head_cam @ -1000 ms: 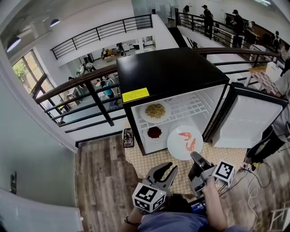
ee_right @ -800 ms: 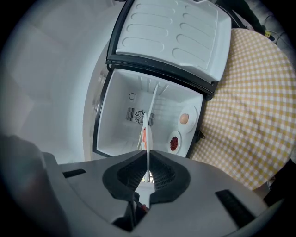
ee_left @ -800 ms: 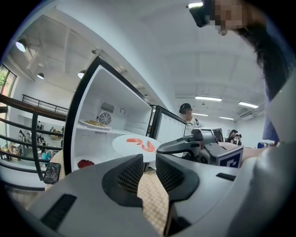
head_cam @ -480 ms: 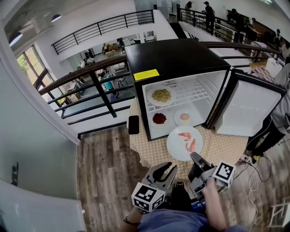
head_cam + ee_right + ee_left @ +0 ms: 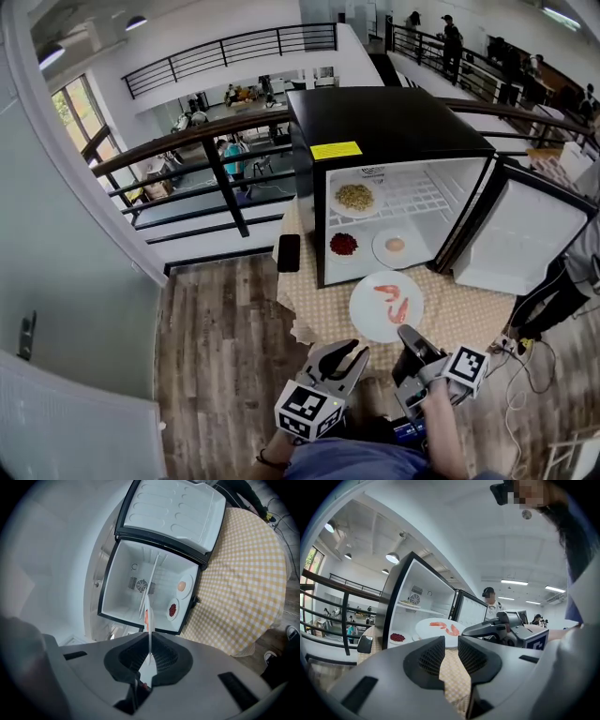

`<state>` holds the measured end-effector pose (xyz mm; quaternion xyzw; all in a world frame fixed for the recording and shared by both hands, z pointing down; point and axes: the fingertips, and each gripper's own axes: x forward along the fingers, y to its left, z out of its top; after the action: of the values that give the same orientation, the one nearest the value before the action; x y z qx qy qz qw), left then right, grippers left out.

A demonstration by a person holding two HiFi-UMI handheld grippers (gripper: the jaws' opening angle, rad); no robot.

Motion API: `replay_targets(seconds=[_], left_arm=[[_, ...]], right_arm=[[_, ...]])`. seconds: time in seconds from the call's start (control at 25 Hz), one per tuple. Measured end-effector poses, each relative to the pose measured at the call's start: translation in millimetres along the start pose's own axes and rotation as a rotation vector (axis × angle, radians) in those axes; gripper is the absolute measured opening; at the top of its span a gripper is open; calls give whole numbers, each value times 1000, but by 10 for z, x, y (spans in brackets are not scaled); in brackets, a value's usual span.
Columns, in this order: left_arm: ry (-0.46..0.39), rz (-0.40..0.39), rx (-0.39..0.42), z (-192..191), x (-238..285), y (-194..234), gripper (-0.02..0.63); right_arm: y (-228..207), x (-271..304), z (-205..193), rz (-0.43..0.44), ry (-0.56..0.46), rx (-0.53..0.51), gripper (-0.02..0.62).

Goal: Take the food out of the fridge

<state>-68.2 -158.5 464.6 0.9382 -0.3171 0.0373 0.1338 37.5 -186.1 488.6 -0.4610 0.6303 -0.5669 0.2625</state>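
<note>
Three plates sit inside the open fridge (image 5: 384, 122) and a fourth is out in front of it; that fourth, the white shrimp plate (image 5: 380, 314), is the one I have hold of. My right gripper (image 5: 407, 332) is clamped on its near rim; in the right gripper view the plate runs edge-on between the pads, which are closed tight against it. The plate is held roughly level over the yellow checked cloth (image 5: 319, 323), just on the near side of the fridge opening; two pink shrimp (image 5: 394, 302) lie near its middle.

My left gripper (image 5: 451, 643) is to the left of the right one and about as near; its jaws stand a little apart with nothing between them, only the cloth showing through the gap; it touches nothing.

Inside the fridge, a plate of pale yellow food (image 5: 355, 197) is on the wire shelf at the left. Below it, on the compartment floor, a small plate of dark red food (image 5: 344, 244) is at the left, and a plate with one pale round piece (image 5: 395, 246) is just to its right. The fridge door (image 5: 525, 239) is swung wide open to the right.

A dark flat thing (image 5: 289, 252) stands just left of the fridge at the cloth's far left edge; I cannot tell what it is. Beyond the fridge runs a dark railing (image 5: 216, 141).
</note>
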Motion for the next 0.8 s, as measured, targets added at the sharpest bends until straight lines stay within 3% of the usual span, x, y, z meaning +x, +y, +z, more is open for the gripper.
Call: replay_targets(seconds=[0.4, 0.8], left_arm=[[-10, 46, -17, -9, 71, -62, 87], [-5, 83, 2, -66, 116, -712, 87]], right_arm=[[-66, -130, 56, -2, 43, -5, 26], [-238, -861, 255, 19, 39, 24, 26]])
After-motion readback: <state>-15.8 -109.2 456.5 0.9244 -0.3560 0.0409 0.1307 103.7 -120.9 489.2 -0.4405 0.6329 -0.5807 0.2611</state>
